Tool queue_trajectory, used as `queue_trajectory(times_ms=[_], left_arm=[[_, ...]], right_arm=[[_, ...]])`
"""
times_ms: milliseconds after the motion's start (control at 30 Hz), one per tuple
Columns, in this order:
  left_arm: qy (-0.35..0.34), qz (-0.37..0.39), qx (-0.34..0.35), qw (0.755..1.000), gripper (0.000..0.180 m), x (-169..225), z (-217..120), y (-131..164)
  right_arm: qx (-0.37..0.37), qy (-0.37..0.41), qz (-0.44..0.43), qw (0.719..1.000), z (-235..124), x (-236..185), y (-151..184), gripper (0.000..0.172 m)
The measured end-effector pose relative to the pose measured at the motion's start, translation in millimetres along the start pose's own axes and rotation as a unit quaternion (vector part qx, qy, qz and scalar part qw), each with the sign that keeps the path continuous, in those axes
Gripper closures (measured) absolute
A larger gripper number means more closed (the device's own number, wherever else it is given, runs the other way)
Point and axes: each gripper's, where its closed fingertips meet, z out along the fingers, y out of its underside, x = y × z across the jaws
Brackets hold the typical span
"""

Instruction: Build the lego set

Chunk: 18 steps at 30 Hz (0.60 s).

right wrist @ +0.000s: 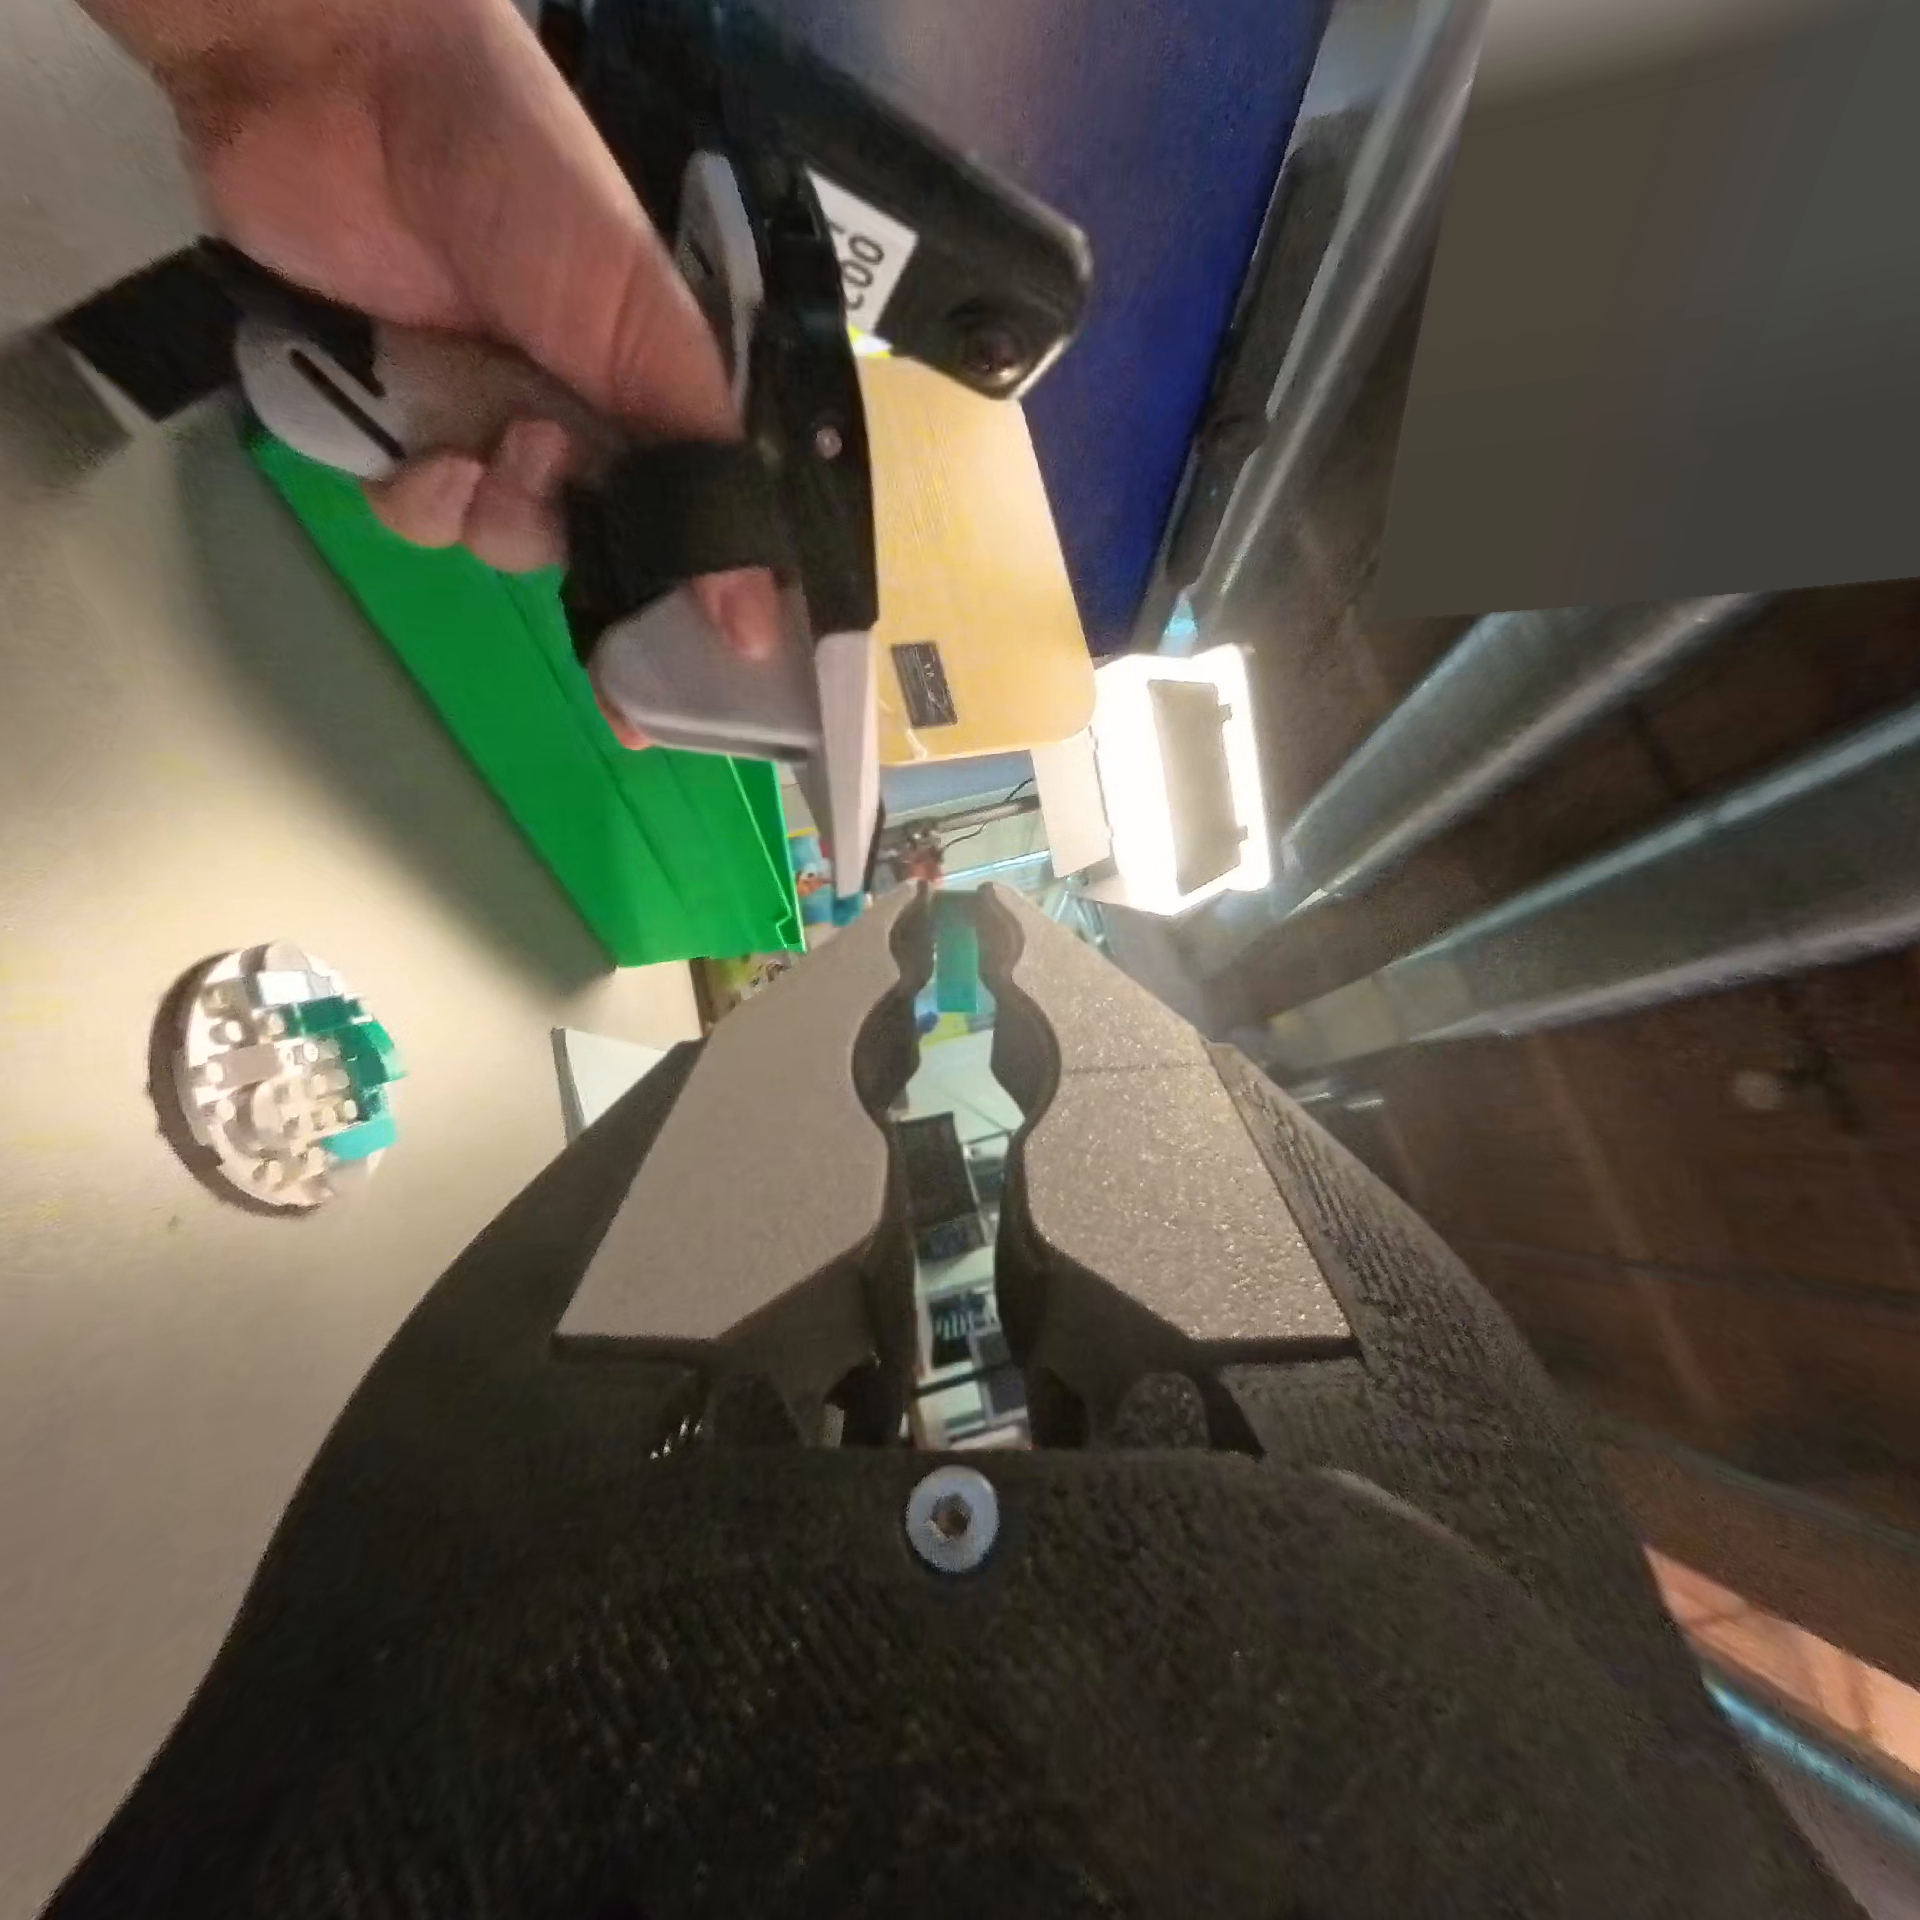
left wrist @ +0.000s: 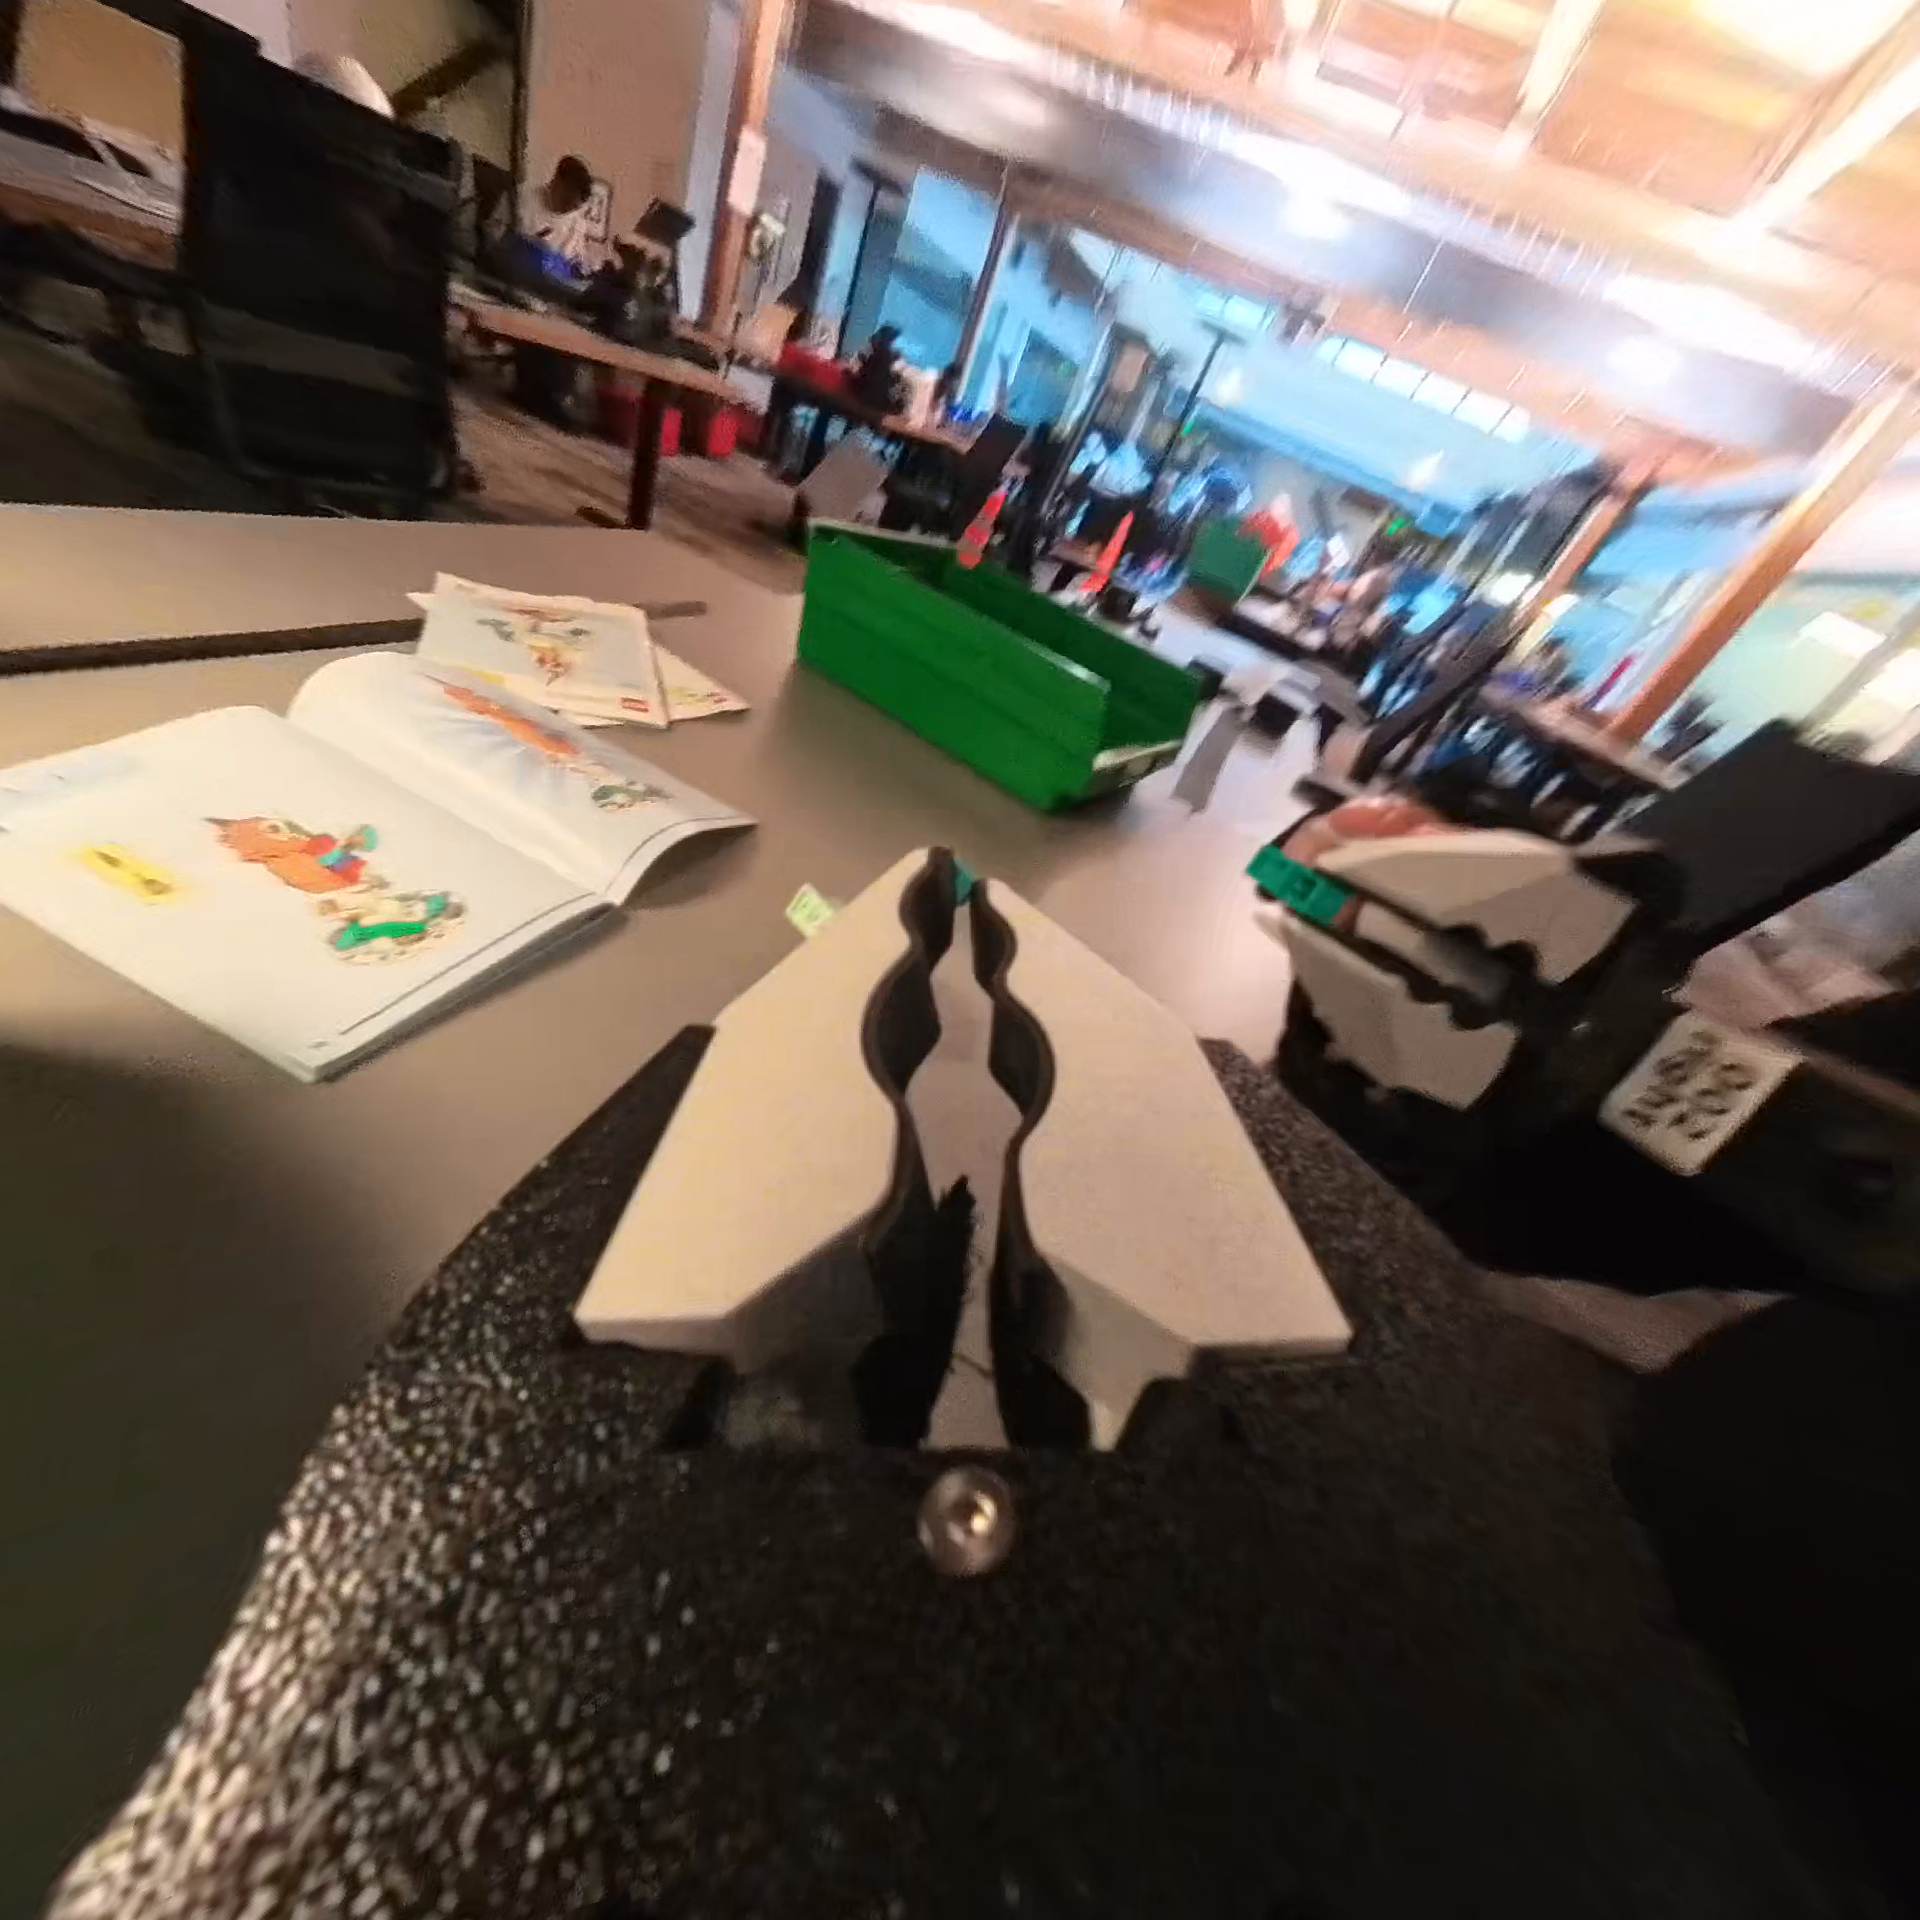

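In the left wrist view my left gripper (left wrist: 961,883) hovers above the grey table (left wrist: 935,790), its tips shut on a small teal piece (left wrist: 964,880). My right gripper (left wrist: 1283,914) is close on the right, lying on its side and shut on a green brick (left wrist: 1297,883). In the right wrist view my right gripper (right wrist: 951,914) pinches the same teal-green brick (right wrist: 956,966) between its pads. The left gripper's white finger (right wrist: 847,748), held by a hand (right wrist: 436,208), reaches down close to my right fingertips.
A green bin (left wrist: 977,655) stands on the table behind the grippers. An open picture booklet (left wrist: 312,862) and loose leaflets (left wrist: 582,655) lie at the left. A small pale green piece (left wrist: 810,909) lies by the left finger. A round white plate with bricks on it (right wrist: 275,1075) sits on the table. Some 7 centimeters of space lies between my two pairs of fingers.
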Motion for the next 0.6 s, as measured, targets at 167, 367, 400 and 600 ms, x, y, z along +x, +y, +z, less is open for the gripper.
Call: queue_trajectory(times_ms=[167,367,400,600], left_arm=[[-0.004,0.054,-0.012,0.998,0.180,15,0,2],[-0.153,0.149,0.074,0.974,0.180,-5,-54,-58],[-0.202,0.157,0.072,0.964,0.179,-22,-70,-65],[-0.401,0.136,-0.098,0.901,0.179,-123,-143,-40]], right_arm=[[-0.007,-0.004,0.008,1.000,0,-9,13,0.166],[-0.015,0.000,0.064,0.998,8,-24,31,0.166],[-0.014,-0.001,0.082,0.997,9,-28,32,0.166],[-0.004,-0.020,0.141,0.990,19,-38,27,0.166]])
